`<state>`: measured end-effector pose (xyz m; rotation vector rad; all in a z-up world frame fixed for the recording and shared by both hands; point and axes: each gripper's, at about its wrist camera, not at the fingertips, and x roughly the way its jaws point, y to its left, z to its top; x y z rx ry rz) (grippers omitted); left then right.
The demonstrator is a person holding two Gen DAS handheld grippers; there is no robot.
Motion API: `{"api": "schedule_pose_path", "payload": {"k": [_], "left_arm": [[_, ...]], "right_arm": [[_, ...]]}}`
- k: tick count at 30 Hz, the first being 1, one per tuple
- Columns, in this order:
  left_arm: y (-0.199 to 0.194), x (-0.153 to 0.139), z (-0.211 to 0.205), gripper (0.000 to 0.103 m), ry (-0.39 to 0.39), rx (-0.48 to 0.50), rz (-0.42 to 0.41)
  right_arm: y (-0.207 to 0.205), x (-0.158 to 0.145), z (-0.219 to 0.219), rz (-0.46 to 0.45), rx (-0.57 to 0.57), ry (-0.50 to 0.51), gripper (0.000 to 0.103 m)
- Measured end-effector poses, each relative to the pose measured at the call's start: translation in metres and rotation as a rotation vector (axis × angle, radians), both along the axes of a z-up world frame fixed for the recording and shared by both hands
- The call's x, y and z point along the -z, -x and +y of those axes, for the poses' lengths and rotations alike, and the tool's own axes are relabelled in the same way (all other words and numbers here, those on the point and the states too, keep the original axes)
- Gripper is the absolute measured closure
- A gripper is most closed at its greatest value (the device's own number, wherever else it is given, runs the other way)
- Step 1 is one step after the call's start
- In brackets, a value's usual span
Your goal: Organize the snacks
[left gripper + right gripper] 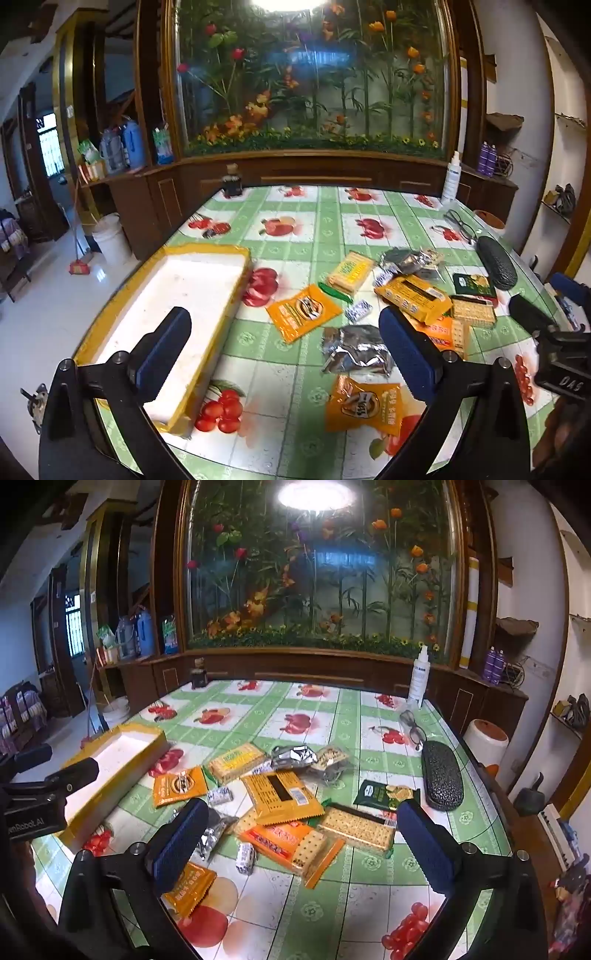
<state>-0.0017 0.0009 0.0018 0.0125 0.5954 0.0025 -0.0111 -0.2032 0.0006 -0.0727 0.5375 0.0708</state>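
While both claws hang wide open and hold nothing, the left claw (284, 350) above the white foam tray (177, 291) and the right claw (299, 834) above the snacks, four flat orange packets (284, 792), two crinkled silver bags (293, 757) and one dark green pouch (384, 794) lie on the counter (332, 716).
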Motion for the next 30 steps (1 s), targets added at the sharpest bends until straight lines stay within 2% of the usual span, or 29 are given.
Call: {"api": "schedule_pose_path", "payload": {"k": [1,2,3,5,7,10,14,20,30], "left_arm": [[0.000,0.000,0.001,0.001,-0.001,0.018,-0.015],[-0.006,-0.002,0.011,0.001,0.032,0.022,-0.013],[-0.006,-0.004,0.008,0.001,-0.001,0.011,-0.024],[-0.008,-0.003,0.004,0.001,-0.031,-0.010,-0.016],[-0.009,0.003,0.006,0.001,-0.041,-0.005,-0.015],[-0.009,0.014,-0.004,0.001,-0.081,-0.006,-0.002],[-0.009,0.020,-0.013,0.001,-0.069,0.045,0.031],[-0.002,0.022,-0.033,0.001,-0.115,0.108,0.029],[-0.004,0.024,-0.033,0.001,-0.080,0.119,0.060]], "right_arm": [[0.001,-0.002,0.000,-0.019,-0.003,-0.004,0.000],[0.000,-0.001,0.000,-0.027,-0.016,-0.013,0.000],[-0.006,0.002,0.000,-0.009,-0.031,-0.022,0.000],[-0.028,0.015,0.003,0.097,-0.045,-0.012,0.000],[-0.017,0.010,-0.015,0.043,-0.030,-0.070,0.000],[-0.014,0.012,-0.021,0.030,-0.011,-0.048,0.000],[-0.014,0.015,-0.024,0.049,-0.028,-0.062,0.000],[-0.022,0.021,-0.030,0.083,-0.016,-0.082,0.000],[-0.022,0.027,-0.036,0.107,0.000,-0.106,0.000]]}}
